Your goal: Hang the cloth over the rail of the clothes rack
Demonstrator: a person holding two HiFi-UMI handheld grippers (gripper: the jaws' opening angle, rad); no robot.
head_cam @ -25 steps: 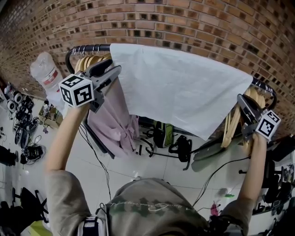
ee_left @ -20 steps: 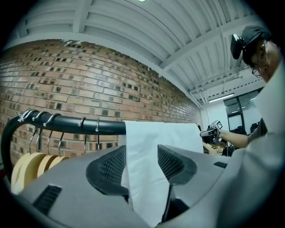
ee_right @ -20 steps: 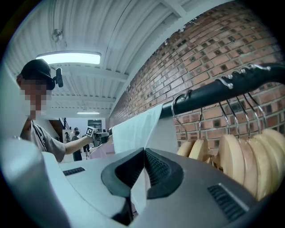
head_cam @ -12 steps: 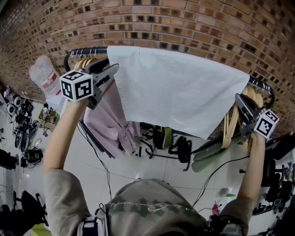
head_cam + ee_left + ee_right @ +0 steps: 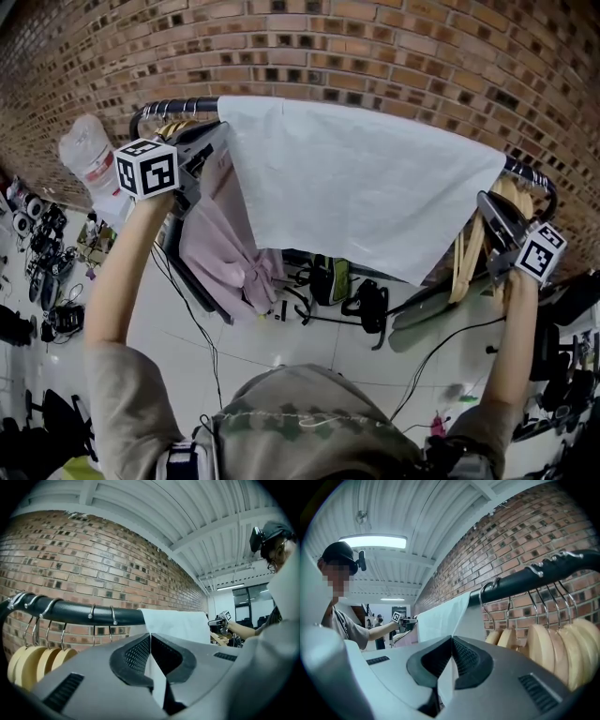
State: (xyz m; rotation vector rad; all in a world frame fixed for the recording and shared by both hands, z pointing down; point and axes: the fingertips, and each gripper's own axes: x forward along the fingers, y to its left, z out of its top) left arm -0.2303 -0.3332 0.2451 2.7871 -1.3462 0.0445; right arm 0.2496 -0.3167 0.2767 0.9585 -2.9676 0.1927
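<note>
A white cloth (image 5: 366, 187) is draped over the black rail (image 5: 173, 105) of the clothes rack and hangs down on my side. My left gripper (image 5: 214, 141) is at the cloth's left edge, just under the rail. Its jaws are closing, and in the left gripper view (image 5: 150, 637) they meet with a strip of cloth (image 5: 157, 686) pinched between them. My right gripper (image 5: 489, 204) is shut on the cloth's right edge near the rail's far end. In the right gripper view (image 5: 451, 641) the cloth (image 5: 440, 618) runs from the jaws up over the rail (image 5: 534, 576).
Wooden hangers (image 5: 473, 248) hang at the rail's right end, and more hangers (image 5: 33, 660) at its left end. A pink garment (image 5: 230, 244) hangs below my left gripper. A brick wall (image 5: 394, 56) stands behind the rack. Bags and cables (image 5: 347, 286) lie on the floor beneath.
My left gripper's jaws stood apart beside the cloth's left edge; now they have come together on that edge and moved slightly up. The right gripper and cloth have hardly moved.
</note>
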